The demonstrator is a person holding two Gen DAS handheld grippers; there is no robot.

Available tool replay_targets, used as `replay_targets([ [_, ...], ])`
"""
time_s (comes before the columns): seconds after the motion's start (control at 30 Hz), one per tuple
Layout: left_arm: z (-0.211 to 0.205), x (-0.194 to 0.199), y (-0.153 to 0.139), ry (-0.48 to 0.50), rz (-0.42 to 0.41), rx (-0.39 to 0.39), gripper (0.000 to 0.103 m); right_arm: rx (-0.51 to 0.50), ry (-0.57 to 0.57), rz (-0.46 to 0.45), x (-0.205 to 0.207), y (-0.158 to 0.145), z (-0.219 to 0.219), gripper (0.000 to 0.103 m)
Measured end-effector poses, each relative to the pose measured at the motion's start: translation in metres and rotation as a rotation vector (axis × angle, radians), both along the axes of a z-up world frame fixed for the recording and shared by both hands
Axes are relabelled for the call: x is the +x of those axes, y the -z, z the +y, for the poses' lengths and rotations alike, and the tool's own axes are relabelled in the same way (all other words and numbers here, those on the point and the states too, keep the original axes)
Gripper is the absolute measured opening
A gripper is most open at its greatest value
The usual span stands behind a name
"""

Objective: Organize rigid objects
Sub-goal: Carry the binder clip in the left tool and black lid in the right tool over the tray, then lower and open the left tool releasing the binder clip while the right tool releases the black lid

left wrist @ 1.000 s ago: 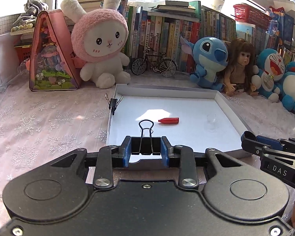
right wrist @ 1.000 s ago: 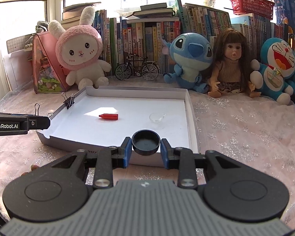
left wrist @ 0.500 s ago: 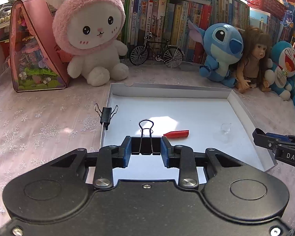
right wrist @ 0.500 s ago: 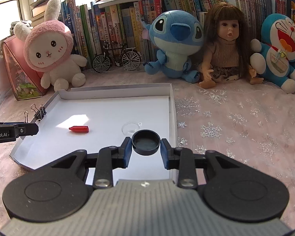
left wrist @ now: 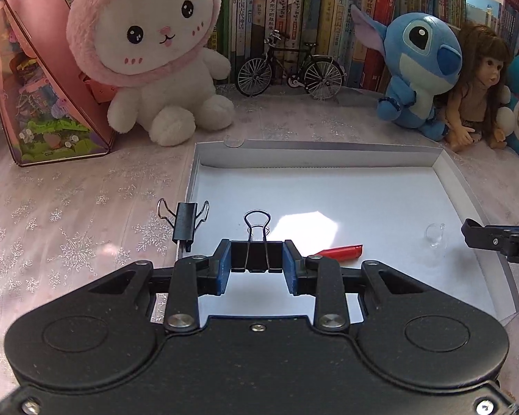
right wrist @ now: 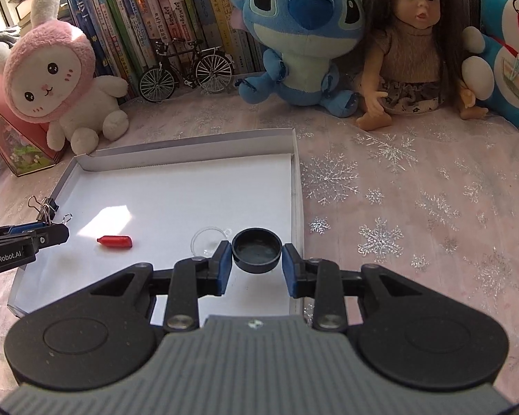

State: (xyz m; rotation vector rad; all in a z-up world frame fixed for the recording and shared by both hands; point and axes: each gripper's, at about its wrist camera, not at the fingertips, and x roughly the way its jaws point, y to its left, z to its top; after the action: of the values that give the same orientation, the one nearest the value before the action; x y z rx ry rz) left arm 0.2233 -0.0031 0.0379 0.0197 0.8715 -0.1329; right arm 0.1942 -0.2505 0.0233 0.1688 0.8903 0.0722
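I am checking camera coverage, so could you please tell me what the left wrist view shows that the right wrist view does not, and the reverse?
Only the left wrist view shows the left gripper with its jaws shut on a black binder clip.

Only the right wrist view shows the right gripper with its jaws shut on a black round cap.

Both show the white tray, the red cap and clear lid lying in it, a second binder clip on its left wall, and the plush toys behind.
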Motion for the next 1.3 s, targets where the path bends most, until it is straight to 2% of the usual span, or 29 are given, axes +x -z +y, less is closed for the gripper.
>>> replay_targets([
  [0.17,0.0,0.012,0.008,-0.016,0.043,-0.03,0.03,-0.017,-0.004,0.018,0.008,0.001,0.003,0.038],
  [0.5,0.001,0.019,0.019,-0.027,0.073,-0.045,0.03,-0.003,0.009,0.047,0.018,0.01,0.004,0.038],
  [1.2,-0.003,0.021,0.018,-0.01,0.07,-0.09,0.03,0.024,0.019,0.052,0.023,0.012,0.004,0.038],
  [1.3,-0.004,0.02,0.016,-0.003,0.063,-0.093,0.03,0.037,0.014,0.05,0.024,0.012,0.004,0.041],
])
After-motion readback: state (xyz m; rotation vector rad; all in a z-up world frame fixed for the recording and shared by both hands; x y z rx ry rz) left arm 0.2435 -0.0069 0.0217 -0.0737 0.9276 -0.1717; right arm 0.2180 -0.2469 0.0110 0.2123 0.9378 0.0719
